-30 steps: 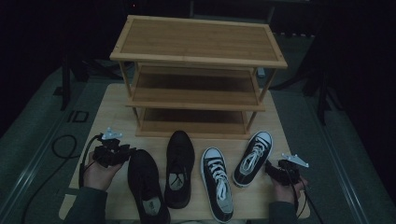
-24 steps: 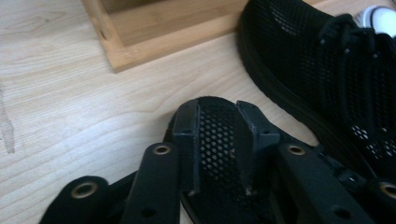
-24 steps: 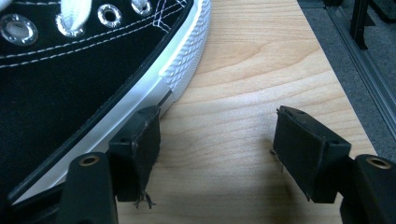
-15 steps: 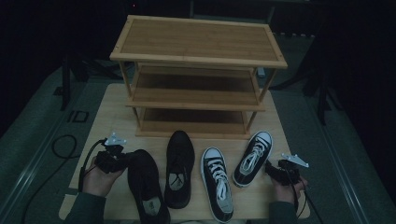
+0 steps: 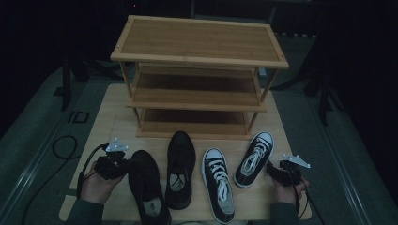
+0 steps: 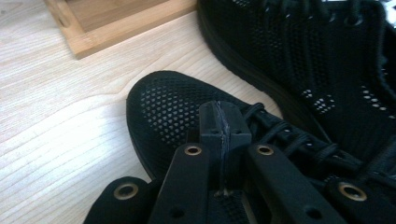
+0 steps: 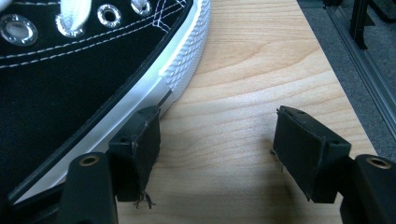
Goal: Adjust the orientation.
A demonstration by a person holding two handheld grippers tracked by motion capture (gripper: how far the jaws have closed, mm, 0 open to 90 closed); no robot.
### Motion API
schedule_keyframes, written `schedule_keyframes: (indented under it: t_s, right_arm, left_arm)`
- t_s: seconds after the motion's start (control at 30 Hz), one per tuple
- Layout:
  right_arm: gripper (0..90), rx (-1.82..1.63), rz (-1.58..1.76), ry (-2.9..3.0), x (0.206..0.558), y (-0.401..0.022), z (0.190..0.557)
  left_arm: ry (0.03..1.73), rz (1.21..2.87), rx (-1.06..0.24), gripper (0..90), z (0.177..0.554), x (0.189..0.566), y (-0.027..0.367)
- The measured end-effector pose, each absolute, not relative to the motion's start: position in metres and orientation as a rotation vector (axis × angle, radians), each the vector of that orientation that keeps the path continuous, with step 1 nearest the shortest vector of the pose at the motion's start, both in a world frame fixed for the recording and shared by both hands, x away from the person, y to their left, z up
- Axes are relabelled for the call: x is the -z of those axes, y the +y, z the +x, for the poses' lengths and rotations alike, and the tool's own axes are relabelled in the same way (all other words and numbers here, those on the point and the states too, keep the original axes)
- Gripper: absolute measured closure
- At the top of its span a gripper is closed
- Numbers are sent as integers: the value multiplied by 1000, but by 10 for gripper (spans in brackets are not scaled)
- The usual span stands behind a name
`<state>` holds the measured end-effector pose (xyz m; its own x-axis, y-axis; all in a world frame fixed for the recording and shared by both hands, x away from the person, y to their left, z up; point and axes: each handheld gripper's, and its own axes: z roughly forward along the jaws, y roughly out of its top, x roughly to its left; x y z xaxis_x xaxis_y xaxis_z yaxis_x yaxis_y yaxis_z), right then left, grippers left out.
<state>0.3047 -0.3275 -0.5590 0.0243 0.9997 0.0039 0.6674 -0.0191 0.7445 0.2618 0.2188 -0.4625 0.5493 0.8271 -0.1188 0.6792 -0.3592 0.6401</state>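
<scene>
Your left gripper (image 5: pixel 121 164) sits over the front of the leftmost black shoe (image 5: pixel 148 185). Its jaws have just been closing. In the left gripper view (image 6: pixel 223 121) the two pads now meet face to face above that shoe (image 6: pixel 173 107), just where the mesh toe gives way to the laces. I can make out no lace or fabric pinched between them, so you seem to have closed on nothing rather than on the shoe. It lies flat on the table (image 5: pixel 112 117), toe pointing toward the rack (image 5: pixel 199 47), just beside the second black shoe (image 5: pixel 180 164).

Your right gripper (image 5: pixel 281 171) waits at the outer edge of the rightmost sneaker (image 5: pixel 253 157). Its jaws stand well apart (image 7: pixel 224 140). One pad touches the white rubber sole of that sneaker (image 7: pixel 70 70) and the other hangs over bare table (image 7: pixel 243 70). That placement looks like a ready position, parked so you can take the sneaker by its side wall.

All four shoes, the other sneaker (image 5: pixel 218 185) included, line up in front of the empty shelves. The likely aim is to put them on the shelves, so reopen the left jaws and take the shoe's collar or side.
</scene>
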Motion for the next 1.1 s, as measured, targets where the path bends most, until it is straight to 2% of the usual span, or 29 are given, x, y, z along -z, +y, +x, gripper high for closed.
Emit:
schedule_keyframes:
  t_s: [0.3, 0.6, 0.7, 0.8, 0.9, 1.1]
  right_arm:
    - [315, -762, 1742, 1700, 559, -328, 305]
    - [315, -762, 1746, 1698, 559, -327, 305]
    - [315, -762, 1744, 1699, 559, -328, 305]
    - [315, -762, 1746, 1698, 559, -327, 305]
    - [315, -762, 1747, 1698, 559, -327, 305]
    - [315, -762, 1744, 1698, 559, -328, 305]
  left_arm:
    - [1185, 2169, -282, 872, 257, 462, 213]
    - [1174, 2213, -279, 757, 258, 467, 208]
    - [1185, 2219, -278, 747, 261, 470, 208]
    - [1199, 2228, -276, 792, 263, 471, 208]
    - [1212, 2234, -269, 895, 266, 472, 210]
    - [1230, 2220, -298, 900, 266, 472, 211]
